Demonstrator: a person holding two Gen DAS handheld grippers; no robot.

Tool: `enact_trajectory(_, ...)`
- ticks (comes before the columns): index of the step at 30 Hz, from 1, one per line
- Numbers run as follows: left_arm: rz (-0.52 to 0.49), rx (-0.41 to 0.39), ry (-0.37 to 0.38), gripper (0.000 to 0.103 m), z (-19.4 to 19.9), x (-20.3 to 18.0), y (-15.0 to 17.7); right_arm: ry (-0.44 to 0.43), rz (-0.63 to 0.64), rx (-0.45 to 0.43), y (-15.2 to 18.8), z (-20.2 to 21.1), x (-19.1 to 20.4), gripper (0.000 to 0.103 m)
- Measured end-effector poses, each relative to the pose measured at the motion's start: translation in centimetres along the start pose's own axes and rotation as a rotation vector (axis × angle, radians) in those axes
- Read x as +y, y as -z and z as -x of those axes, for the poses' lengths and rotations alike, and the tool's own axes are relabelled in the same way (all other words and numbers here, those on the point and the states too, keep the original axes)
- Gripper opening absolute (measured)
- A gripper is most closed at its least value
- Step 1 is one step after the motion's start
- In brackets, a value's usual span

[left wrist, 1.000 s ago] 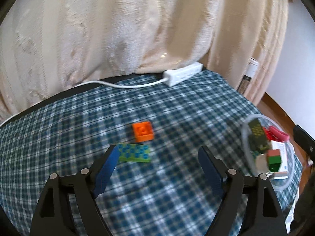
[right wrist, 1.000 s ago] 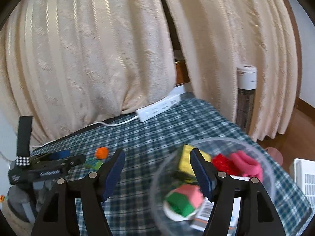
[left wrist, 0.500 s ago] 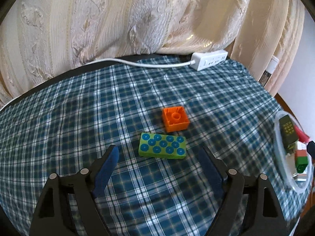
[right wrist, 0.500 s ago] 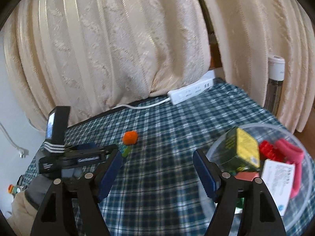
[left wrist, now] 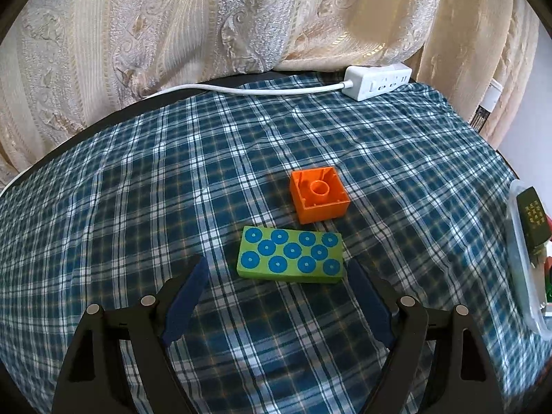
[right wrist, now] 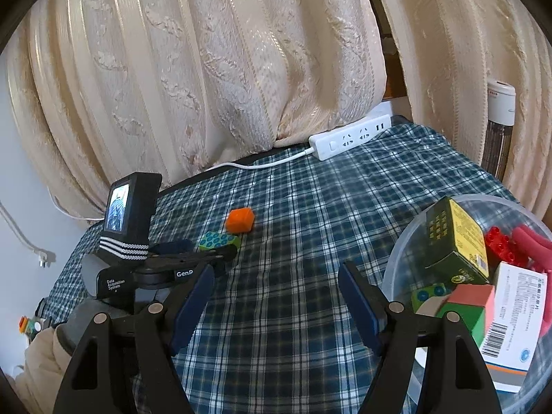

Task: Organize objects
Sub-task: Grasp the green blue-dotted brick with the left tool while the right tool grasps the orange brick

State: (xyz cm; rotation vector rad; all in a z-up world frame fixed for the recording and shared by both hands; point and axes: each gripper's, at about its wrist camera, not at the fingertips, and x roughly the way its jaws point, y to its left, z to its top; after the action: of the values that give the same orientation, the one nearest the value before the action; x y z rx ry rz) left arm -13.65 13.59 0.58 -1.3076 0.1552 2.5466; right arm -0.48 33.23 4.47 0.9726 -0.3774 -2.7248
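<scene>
A green block with blue dots [left wrist: 290, 254] lies flat on the plaid tablecloth [left wrist: 172, 189], and an orange brick [left wrist: 319, 194] rests upside down just behind it. My left gripper [left wrist: 276, 272] hangs open right in front of the green block, its blue pads wider apart than the block. In the right wrist view the green block [right wrist: 219, 240] and orange brick [right wrist: 240, 220] sit at middle left, with the left gripper [right wrist: 193, 250] beside them. My right gripper [right wrist: 276, 281] is open and empty over bare cloth, left of the clear bowl [right wrist: 407, 241].
The clear bowl holds a green-and-yellow box [right wrist: 455, 238], red pieces, a white carton and blocks; its rim [left wrist: 517, 241] shows at the right edge in the left wrist view. A white power strip [left wrist: 377, 81] and cable lie at the table's back. Cream curtains hang behind.
The left gripper has sunk and closed in on the green block, which now sits nearly between its pads. The right gripper has swung left away from the bowl, its jaws a little wider.
</scene>
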Motion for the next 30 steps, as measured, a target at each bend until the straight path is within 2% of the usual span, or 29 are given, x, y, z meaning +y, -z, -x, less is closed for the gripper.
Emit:
enact_trajectory(2, -0.003, -0.001, -0.003, 0.084, -0.2, 0.0, 0.0, -0.001, 0.001, 0.006, 0.1, -0.2, 0.1, 0.078)
enact_trajectory(5, -0.010, -0.001, -0.001, 0.078, -0.4, 0.0, 0.0, 0.000, 0.005, 0.016, 0.1, -0.8, 0.3, 0.078)
enact_trajectory(9, -0.028, -0.011, 0.013, 0.061, -0.1, -0.2, 0.0, 0.003, 0.010, 0.028, -0.1, -1.5, 0.6, 0.078)
enact_trajectory(14, -0.023, -0.015, 0.015, 0.061, 0.3, 0.0, 0.0, 0.007, 0.010, 0.048, -0.4, -2.7, 0.9, 0.078)
enact_trajectory(30, 0.082, -0.128, -0.032, 0.061, 4.9, 4.8, -1.9, 0.033, 0.063, 0.136, -2.7, -9.3, 3.6, 0.078)
